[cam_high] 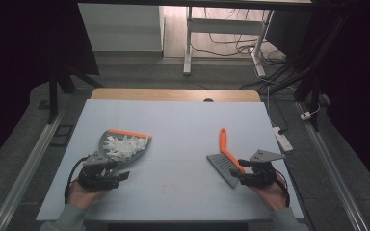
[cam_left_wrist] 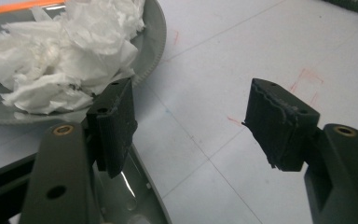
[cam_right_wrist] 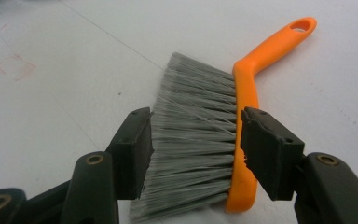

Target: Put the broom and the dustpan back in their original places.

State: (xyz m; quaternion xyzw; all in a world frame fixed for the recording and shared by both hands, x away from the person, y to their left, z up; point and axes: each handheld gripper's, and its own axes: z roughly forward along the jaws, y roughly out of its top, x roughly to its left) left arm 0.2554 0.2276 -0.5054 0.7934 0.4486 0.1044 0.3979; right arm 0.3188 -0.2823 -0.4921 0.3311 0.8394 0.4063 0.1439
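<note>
2 grippers (cam_high: 120, 176) (cam_high: 235, 176) are spread apart, nothing gripped; paper (cam_high: 124, 146) is seen piled in dustpan (cam_high: 107, 139), brush (cam_high: 227, 156) set down, sweeping judged done.

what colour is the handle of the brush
Bright orange; the brush handle shows best in the right gripper view.

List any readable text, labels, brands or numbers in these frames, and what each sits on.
None readable.
Dustpan and paper scraps: no print visible.
Brush: plain orange handle, no brand visible.
Table: faint red pen marks in both gripper views, box-like outlines and ticks, not letters or numbers.
Left tongs and right tongs: black, no markings.
Power strip on the floor: too small to tell.
</note>
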